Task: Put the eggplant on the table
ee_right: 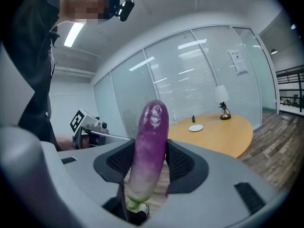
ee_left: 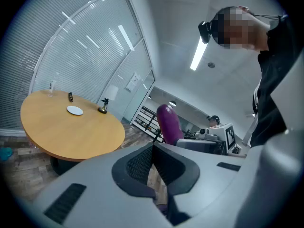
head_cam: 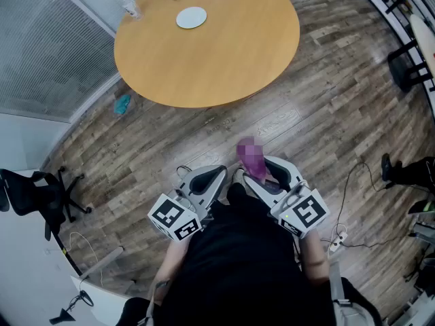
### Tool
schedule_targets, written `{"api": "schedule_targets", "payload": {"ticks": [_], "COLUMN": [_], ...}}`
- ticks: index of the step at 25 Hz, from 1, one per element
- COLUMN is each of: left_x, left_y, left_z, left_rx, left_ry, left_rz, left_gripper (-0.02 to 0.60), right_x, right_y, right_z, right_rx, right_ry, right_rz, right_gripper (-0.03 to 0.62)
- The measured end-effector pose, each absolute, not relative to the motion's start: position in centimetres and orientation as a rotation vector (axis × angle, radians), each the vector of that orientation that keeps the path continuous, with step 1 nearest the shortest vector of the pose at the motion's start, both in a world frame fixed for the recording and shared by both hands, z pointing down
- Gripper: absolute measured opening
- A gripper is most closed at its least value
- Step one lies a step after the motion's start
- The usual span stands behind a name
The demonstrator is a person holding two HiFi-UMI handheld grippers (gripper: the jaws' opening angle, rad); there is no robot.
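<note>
A wood-plank floor (head_cam: 319, 94) fills most of the head view, with a round worktop (head_cam: 204, 60) at upper centre. It is bare across its near half, which leaves plenty of room to set something down. A person (head_cam: 238, 263) in a black top stands at the bottom of the frame, well back from the worktop's edge, holding both tools out low in front of the body.

The right tongs (ee_right: 151, 156), at lower right of centre in the head view, are clamped on the eggplant (ee_right: 148, 151). Their pads press its pale lower half from either side. The purple end stands up above the jaws and the green stem end hangs below, a grip low on the body that likely keeps it from tipping while carried. The eggplant is therefore over the floor, not yet on the worktop, and a walk forward seems to be the step in hand.

The left tongs (ee_left: 153, 147), just beside the right, are drawn together with nothing between them. They appear to be simply riding along.

A white plate (head_cam: 191, 17) lies at the worktop's far side, near a few small items along its rim.
</note>
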State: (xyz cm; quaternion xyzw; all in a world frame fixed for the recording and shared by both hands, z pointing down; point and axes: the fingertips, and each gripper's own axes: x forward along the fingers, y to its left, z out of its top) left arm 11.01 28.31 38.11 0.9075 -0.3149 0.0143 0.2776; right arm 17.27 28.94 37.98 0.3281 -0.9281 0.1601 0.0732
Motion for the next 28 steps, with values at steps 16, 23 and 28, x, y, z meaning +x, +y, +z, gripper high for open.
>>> {"api": "schedule_targets", "payload": {"ticks": [16,23,28], "left_x": [3.0,-2.9,-7.4], "left_y": [26.0,23.3,21.2], "left_z": [37.7,37.3,37.2], "left_rx": [2.464,2.487,2.496], "left_ry": [-0.801,-0.795,-0.811], "left_rz": [0.031,0.035,0.018], "left_gripper": [0.012,0.012,0.012], "right_x": [9.5,4.3,-0.5], "right_y": [25.5,23.0,20.9], "right_z": [36.3,36.2,35.9], "right_rx": [1.085,1.134,1.108], "right_ry": [-2.811,-2.781,-2.786], "right_rz": [0.596,0.607,0.589], "right_gripper": [0.213,0.215,0.215]}}
